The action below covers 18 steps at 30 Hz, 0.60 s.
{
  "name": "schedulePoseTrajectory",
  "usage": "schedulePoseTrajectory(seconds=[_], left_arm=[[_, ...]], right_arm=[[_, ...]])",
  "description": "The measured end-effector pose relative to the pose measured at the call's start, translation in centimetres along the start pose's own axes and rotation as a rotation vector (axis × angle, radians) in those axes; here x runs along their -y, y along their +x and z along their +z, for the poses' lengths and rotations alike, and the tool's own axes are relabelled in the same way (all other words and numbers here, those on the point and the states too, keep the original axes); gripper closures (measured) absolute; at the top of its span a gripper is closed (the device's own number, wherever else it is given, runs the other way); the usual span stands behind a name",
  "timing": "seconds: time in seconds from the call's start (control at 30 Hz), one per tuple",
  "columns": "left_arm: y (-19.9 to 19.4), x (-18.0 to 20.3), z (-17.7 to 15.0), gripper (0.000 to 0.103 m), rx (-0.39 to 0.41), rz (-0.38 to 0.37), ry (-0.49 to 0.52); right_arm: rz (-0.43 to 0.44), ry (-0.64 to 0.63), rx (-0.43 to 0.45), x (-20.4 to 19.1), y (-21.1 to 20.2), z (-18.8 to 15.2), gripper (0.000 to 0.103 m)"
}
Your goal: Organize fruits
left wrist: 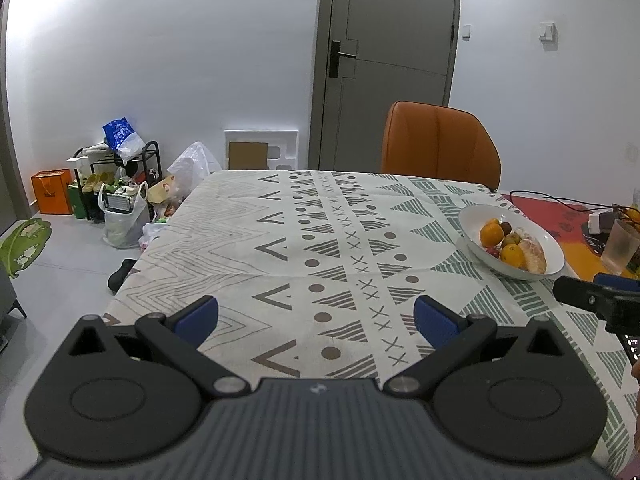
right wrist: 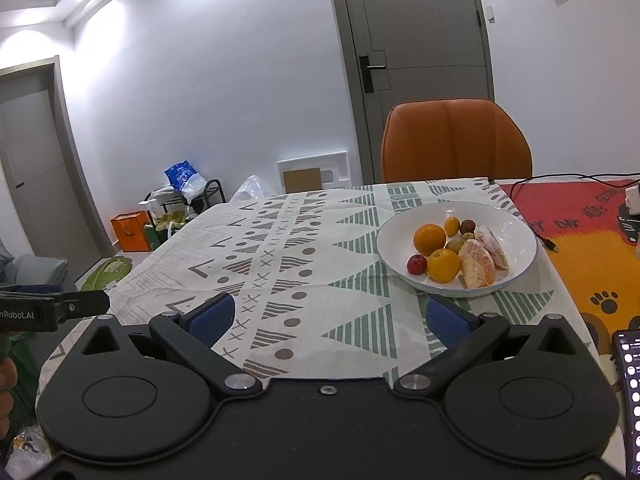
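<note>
Right wrist view: your right tongs [right wrist: 328,318] hover over the table [right wrist: 280,264] with their blue pads spread wide, gripping nothing. The bowl [right wrist: 516,236] sits just ahead and to the right of them, on the patterned cloth near its edge. It holds two oranges [right wrist: 429,239], peeled segments [right wrist: 478,264], a red plum [right wrist: 416,264] and a few smaller fruits. In the left wrist view, your left tongs [left wrist: 316,316] are likewise parted and empty above bare cloth, with the bowl [left wrist: 472,220] well off to their right. An orange chair [right wrist: 456,140] stands behind the table.
</note>
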<state>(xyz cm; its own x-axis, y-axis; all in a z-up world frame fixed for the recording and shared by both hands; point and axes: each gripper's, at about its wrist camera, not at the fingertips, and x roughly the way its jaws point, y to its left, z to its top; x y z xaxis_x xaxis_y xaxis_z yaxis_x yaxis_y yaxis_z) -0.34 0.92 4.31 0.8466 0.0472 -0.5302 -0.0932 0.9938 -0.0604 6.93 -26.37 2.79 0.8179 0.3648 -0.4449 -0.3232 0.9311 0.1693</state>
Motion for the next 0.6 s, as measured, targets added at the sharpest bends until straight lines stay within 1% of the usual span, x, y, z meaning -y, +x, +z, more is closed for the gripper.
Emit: schedulePoseTrajectory(seconds=[0.47,0.6], left_arm=[[0.52,-0.23,-0.18,0.0,-0.015,-0.002,-0.02],[0.49,0.04,-0.19,0.0,-0.014,0.002,-0.008]], right_arm=[[-0.013,-0.006,0.003,0.11,-0.04,-0.04,0.0],[-0.013,-0.003,0.0,0.17,0.07,-0.08,0.0]])
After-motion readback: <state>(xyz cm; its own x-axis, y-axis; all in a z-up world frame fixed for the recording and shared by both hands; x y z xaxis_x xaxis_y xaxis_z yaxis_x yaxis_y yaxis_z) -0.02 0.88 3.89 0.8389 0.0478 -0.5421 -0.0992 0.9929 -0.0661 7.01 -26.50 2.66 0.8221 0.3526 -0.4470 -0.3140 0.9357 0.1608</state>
